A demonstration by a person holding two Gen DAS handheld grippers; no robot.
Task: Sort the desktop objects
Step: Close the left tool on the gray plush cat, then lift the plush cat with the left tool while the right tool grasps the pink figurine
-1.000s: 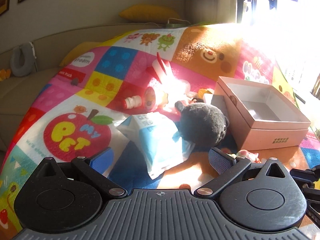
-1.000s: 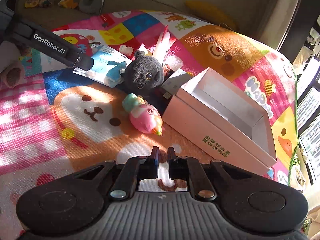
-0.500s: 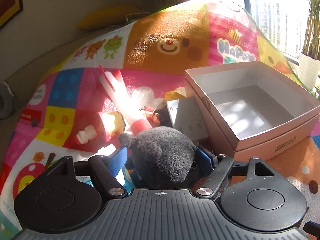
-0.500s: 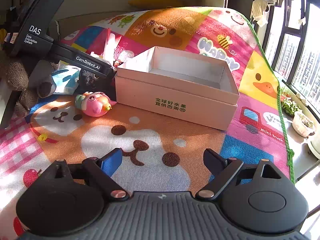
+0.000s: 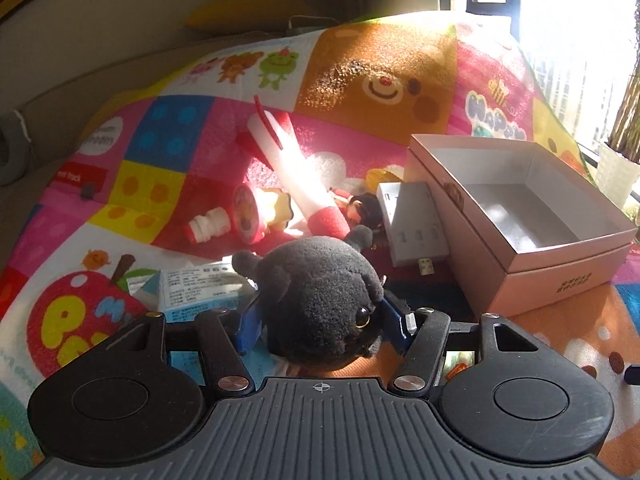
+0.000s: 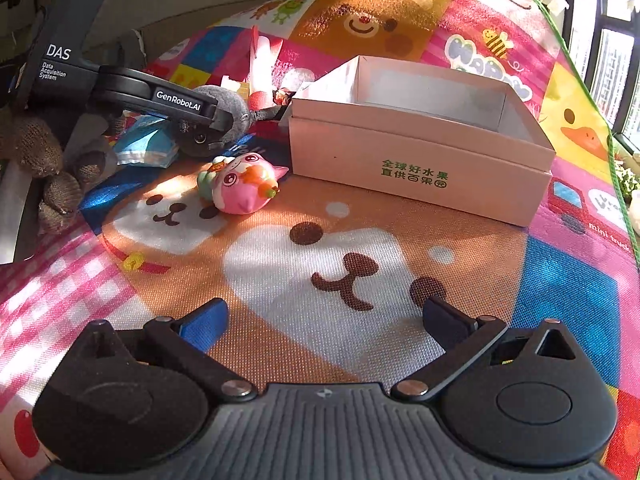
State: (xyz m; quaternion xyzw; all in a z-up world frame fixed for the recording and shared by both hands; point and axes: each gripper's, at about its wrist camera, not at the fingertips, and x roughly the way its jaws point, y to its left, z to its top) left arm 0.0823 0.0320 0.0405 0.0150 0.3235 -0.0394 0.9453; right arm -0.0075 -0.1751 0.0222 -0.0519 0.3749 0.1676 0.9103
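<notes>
A black plush toy [image 5: 320, 292] lies on the colourful play mat between the blue pads of my left gripper [image 5: 320, 316]. The jaws are closing and both pads touch the plush's sides. In the right wrist view the left gripper [image 6: 208, 120] reaches in from the left around the same plush [image 6: 236, 108]. An open pink cardboard box [image 5: 520, 264] stands empty to the right of the plush. My right gripper [image 6: 324, 320] hovers over the mat in front of the box [image 6: 400, 152], its jaws opening wide with nothing between them.
A pink toy figure [image 6: 244, 184] lies between the plush and the box front. A blue tissue pack [image 5: 200, 284], a white charger [image 5: 412, 220], a red-and-white tube [image 5: 296, 176], a small bottle [image 5: 206, 228] and other toys crowd the mat behind. A gloved hand [image 6: 52, 176] is at left.
The left gripper moved forward over the tissue pack until the plush sat between its jaws, and they narrowed onto it. The right gripper went from shut to wide open and swung towards the box.
</notes>
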